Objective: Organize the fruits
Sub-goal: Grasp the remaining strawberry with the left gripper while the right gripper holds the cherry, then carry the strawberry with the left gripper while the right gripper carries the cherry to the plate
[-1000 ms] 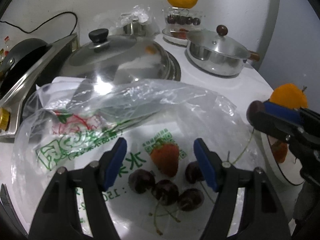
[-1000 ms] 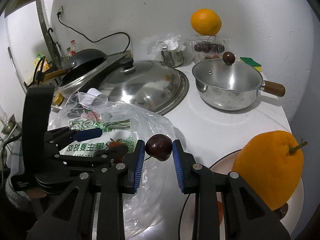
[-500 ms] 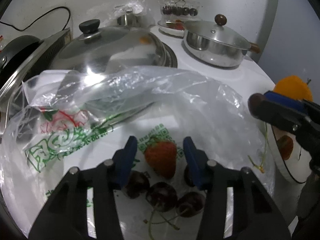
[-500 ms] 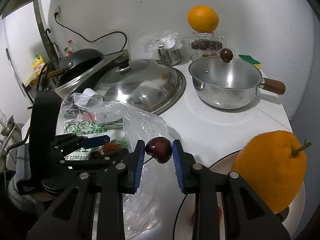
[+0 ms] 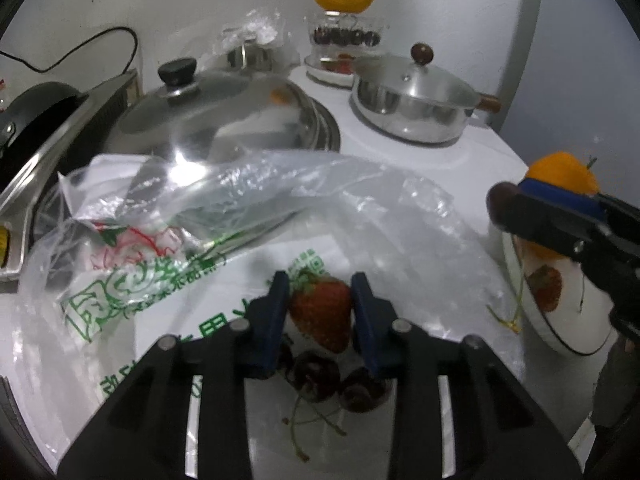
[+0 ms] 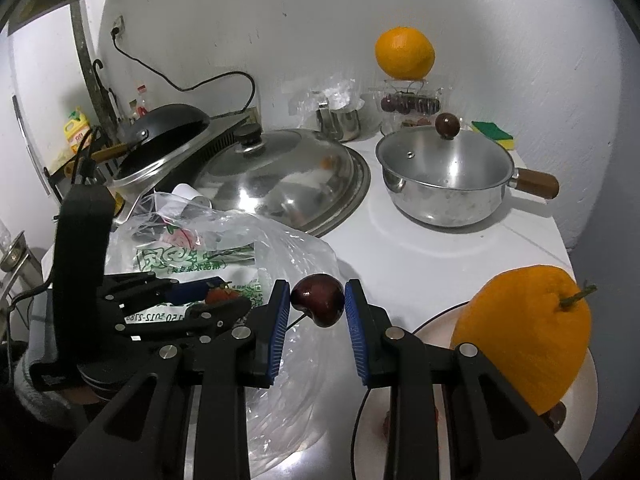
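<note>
Strawberry (image 5: 320,314), tip toward the near side, pinched in left tool (image 5: 320,312); plate (image 5: 576,336) lies right, where right tool (image 6: 316,306) holds cherry (image 6: 318,299).

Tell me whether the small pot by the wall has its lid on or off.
On. The lid sits flat across the pot, its round knob upright, with no gap at the rim.

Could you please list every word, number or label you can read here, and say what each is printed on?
"150-2188": partial, upside-down green digits on the plastic bag.
Green Chinese characters and logo on that bag: too blurred to read.
Yellow bottle label: too small to read.
</note>
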Tool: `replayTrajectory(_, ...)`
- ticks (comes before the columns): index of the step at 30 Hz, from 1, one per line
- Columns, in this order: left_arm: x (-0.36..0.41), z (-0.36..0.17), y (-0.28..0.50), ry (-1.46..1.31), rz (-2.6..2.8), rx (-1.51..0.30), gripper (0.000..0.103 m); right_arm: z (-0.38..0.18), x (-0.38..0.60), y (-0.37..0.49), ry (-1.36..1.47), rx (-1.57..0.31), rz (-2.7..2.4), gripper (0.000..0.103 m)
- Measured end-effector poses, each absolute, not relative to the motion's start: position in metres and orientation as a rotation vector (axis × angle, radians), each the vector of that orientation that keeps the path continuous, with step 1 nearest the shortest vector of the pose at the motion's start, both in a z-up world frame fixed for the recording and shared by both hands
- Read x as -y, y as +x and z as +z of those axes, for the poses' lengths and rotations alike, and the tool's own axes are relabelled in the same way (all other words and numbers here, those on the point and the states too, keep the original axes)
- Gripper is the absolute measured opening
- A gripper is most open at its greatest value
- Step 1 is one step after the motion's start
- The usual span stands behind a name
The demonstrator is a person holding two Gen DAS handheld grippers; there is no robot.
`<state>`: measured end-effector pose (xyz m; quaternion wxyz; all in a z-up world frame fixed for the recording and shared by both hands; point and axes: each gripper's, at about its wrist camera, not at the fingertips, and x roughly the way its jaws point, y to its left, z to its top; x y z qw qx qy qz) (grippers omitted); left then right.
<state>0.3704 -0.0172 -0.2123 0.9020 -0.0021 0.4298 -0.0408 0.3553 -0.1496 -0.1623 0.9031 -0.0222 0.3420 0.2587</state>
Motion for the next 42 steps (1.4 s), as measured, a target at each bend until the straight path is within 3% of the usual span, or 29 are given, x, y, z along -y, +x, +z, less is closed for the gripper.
replayTrajectory(42, 0.087, -0.145, 0.31, 0.07, -0.157, -0.754, 0.033, -0.129, 0.219, 0.287, -0.013, -0.613, 0.457, 0.03)
